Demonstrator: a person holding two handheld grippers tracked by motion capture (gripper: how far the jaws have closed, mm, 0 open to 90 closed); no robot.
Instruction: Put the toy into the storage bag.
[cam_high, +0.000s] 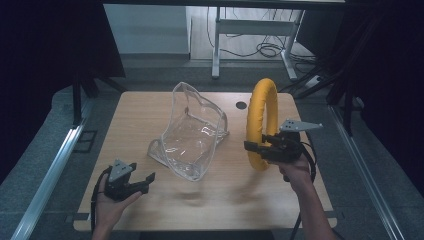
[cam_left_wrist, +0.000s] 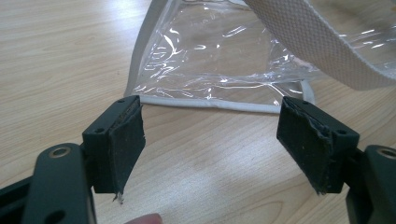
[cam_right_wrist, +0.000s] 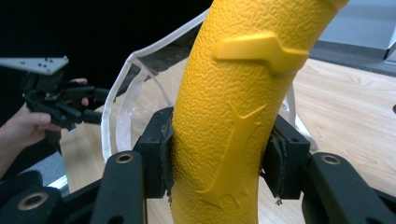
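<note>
Jaws of the right gripper (cam_high: 256, 146) are clamping the upright yellow ring (cam_high: 261, 120) on both sides; the left gripper (cam_left_wrist: 210, 140) is gaping wide, holding nothing, the clear bag (cam_left_wrist: 219, 60) lying just ahead of it.

A wooden table (cam_high: 150, 107) stands on grey floor (cam_high: 45, 135), dark curtains (cam_high: 45, 40) alongside.

The room is dim, its edges falling to black around the lit wooden table (cam_high: 150, 210). Light from above throws soft smudged shadows on the table's near part and white glints across the clear plastic bag (cam_high: 192, 135). The high view is slightly soft; close-ups blur at their near edges.
</note>
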